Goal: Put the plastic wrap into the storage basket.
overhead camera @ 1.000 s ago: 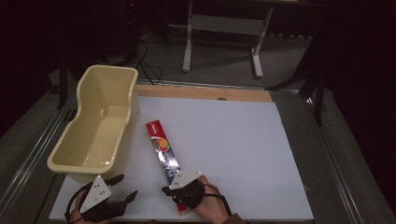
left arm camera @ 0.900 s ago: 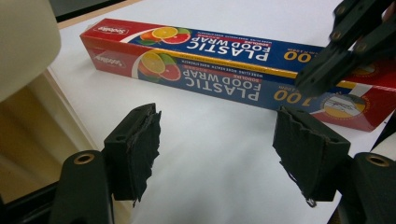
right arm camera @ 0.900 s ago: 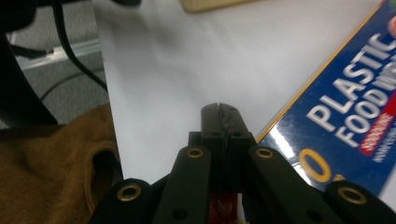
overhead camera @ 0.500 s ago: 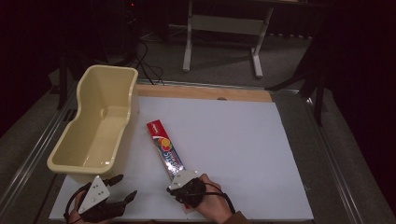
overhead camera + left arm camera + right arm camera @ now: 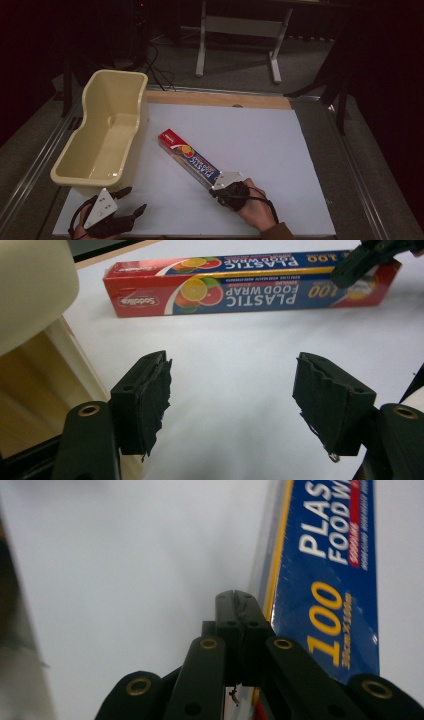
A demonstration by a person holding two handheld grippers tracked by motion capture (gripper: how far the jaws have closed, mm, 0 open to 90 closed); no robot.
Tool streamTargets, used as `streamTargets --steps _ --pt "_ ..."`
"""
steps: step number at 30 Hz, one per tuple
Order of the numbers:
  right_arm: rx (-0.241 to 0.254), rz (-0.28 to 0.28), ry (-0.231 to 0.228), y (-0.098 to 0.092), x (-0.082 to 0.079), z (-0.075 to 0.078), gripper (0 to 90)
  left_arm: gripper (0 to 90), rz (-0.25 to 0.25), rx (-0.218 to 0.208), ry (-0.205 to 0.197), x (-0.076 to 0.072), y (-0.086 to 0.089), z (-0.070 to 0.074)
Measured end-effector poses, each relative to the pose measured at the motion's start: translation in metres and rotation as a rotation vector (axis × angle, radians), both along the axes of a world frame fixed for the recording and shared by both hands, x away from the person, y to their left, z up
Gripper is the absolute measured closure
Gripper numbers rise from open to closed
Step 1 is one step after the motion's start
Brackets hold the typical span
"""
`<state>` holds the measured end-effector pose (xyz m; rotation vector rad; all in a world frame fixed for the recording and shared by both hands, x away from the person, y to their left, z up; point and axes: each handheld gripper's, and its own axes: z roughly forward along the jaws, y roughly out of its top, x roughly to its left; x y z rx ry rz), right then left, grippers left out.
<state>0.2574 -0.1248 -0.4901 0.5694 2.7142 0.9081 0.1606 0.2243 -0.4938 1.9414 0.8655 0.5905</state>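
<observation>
- A long red and blue box of plastic food wrap [image 5: 192,160], fruit pictures on its side, lies flat on the white table top.
- It runs diagonally, red end pointing toward the far left.

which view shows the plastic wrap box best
The left gripper view: the plastic wrap box lies nearly whole across the top, label readable. The high view shows the box whole but small, beside the tub. The right gripper view shows one blue end, close and cropped.
</observation>
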Motion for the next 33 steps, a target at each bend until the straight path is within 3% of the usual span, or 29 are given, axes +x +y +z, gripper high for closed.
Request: streamTargets --steps 3,4,6,7,8,9,10,11,12,13,16,20,23,24,25,27,28,33 --pt "-0.035 -0.04 -0.013 -0.01 0.008 0.001 90.0 30.7 0.002 0.002 0.003 0.0 0.0 0.0" --pt "-0.018 -0.062 0.017 -0.016 0.014 0.003 89.8 30.7 0.001 0.002 0.003 0.0 0.0 0.0" --pt "0.002 -0.06 0.03 -0.017 0.015 0.004 87.2 30.7 0.001 0.001 0.002 0.0 0.0 0.0" --pt "0.035 -0.046 0.043 -0.018 0.016 0.007 78.8 30.7 0.001 0.001 0.003 0.001 0.0 0.0" --pt "0.098 -0.055 0.029 -0.019 0.017 0.015 62.5 30.7 0.0 0.003 0.003 0.001 0.0 0.0" --pt "0.098 -0.055 0.029 -0.019 0.017 0.015 62.5 30.7 0.0 0.003 0.003 0.001 0.0 0.0" --pt "0.121 -0.067 0.008 -0.017 0.02 0.022 51.2 30.7 -0.001 0.002 0.004 0.001 0.0 0.0" --pt "0.121 -0.067 0.008 -0.017 0.02 0.022 51.2 30.7 -0.001 0.004 0.004 0.001 0.0 0.0" --pt "0.124 -0.085 -0.01 -0.014 0.026 0.024 41.9 30.7 -0.001 0.002 0.004 0.001 0.0 0.0" --pt "0.124 -0.085 -0.01 -0.014 0.026 0.024 41.9 30.7 -0.001 0.002 0.004 0.001 0.0 0.0" --pt "0.121 -0.129 -0.001 -0.008 0.04 0.022 30.0 30.7 -0.001 0.001 0.004 0.001 0.0 0.0" --pt "0.086 -0.129 0.035 0.003 0.057 0.009 19.4 30.7 -0.002 0.001 0.004 0.001 0.0 0.0" --pt "0.044 -0.121 0.048 0.012 0.066 0.003 19.9 30.7 -0.002 -0.001 0.004 0.001 0.0 0.0" --pt "-0.006 -0.116 0.039 0.018 0.072 -0.001 21.6 30.7 -0.004 -0.001 0.005 0.001 0.0 0.0" --pt "-0.006 -0.116 0.039 0.018 0.072 -0.001 21.6 30.7 -0.004 -0.001 0.005 0.001 0.0 0.0" --pt "-0.035 -0.103 0.067 0.022 0.075 -0.005 29.4 30.7 -0.004 -0.002 0.004 0.0 0.0 0.0" --pt "-0.068 -0.102 0.053 0.022 0.076 -0.005 35.2 30.7 -0.003 -0.002 0.003 0.0 0.0 0.0" --pt "-0.101 -0.115 0.064 0.014 0.073 -0.002 38.1 30.7 0.0 -0.008 0.002 -0.001 0.001 0.0"
